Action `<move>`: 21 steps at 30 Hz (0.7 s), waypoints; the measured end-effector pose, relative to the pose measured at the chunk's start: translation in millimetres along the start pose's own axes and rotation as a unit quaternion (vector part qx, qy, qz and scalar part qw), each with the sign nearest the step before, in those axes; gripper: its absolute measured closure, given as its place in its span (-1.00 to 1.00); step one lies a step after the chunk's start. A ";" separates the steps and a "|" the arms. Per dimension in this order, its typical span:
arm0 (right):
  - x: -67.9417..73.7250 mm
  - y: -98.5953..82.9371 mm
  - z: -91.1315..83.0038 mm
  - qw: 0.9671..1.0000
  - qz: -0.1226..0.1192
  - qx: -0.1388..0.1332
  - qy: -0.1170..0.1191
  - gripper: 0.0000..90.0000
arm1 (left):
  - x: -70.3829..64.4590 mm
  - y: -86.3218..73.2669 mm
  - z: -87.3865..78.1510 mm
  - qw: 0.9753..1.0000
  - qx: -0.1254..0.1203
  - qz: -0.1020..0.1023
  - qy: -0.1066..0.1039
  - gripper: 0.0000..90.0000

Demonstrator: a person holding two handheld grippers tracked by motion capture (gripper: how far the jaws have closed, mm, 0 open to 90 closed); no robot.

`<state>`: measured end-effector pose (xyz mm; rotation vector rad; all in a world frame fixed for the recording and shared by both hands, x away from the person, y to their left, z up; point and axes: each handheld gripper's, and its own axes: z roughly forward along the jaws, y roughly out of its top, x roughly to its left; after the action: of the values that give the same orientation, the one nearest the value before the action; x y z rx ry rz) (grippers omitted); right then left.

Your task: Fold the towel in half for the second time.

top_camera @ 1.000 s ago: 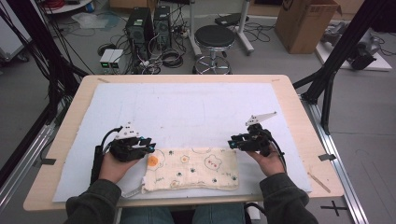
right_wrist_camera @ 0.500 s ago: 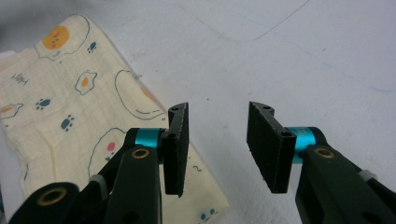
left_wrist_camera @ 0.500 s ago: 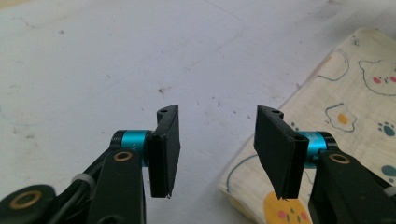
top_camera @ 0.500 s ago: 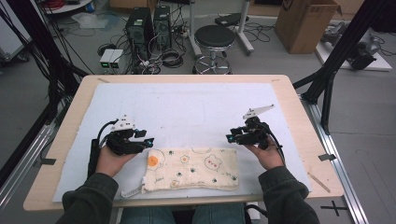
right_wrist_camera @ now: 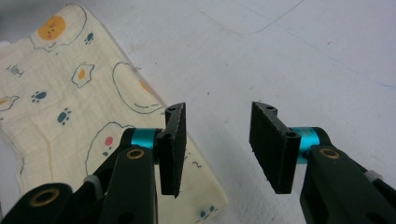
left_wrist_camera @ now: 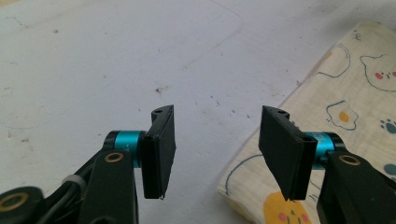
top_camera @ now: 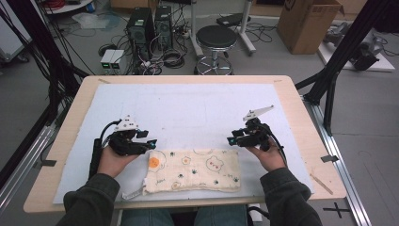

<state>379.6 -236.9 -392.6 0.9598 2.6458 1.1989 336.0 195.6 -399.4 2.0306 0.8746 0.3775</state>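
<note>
Near us lies the cloth (top_camera: 193, 170), soft and light; our left gripper (top_camera: 151, 141) and right gripper (top_camera: 231, 140), both wide open and empty, should pinch its far corners.

Left gripper (top_camera: 149, 141), right gripper (top_camera: 231, 140) — jaws apart.

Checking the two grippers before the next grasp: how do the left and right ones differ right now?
The left gripper sits at the cloth's left end, the right gripper at its right end. The left gripper's grey plate lies low and flat over the hand; the right gripper's sticks up and outward. In the left gripper view the cloth lies under its right-hand jaw; in the right gripper view, under the left-hand one. Both are open and hold nothing.
</note>
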 end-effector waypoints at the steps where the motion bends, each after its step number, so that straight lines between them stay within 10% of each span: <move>1: 0.1 -0.5 -0.2 1.000 0.000 0.000 -0.002 0.24 | 0.2 -0.6 0.1 1.000 -0.001 -0.001 0.000 0.02; 21: -6.9 -22.5 17.4 0.999 0.024 0.041 -0.003 0.41 | 2.5 -22.8 16.5 0.999 0.036 -0.013 -0.009 0.15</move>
<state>379.1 -240.7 -421.7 1.0420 2.7017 1.1034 336.8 196.0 -427.7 2.0840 0.9137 0.3158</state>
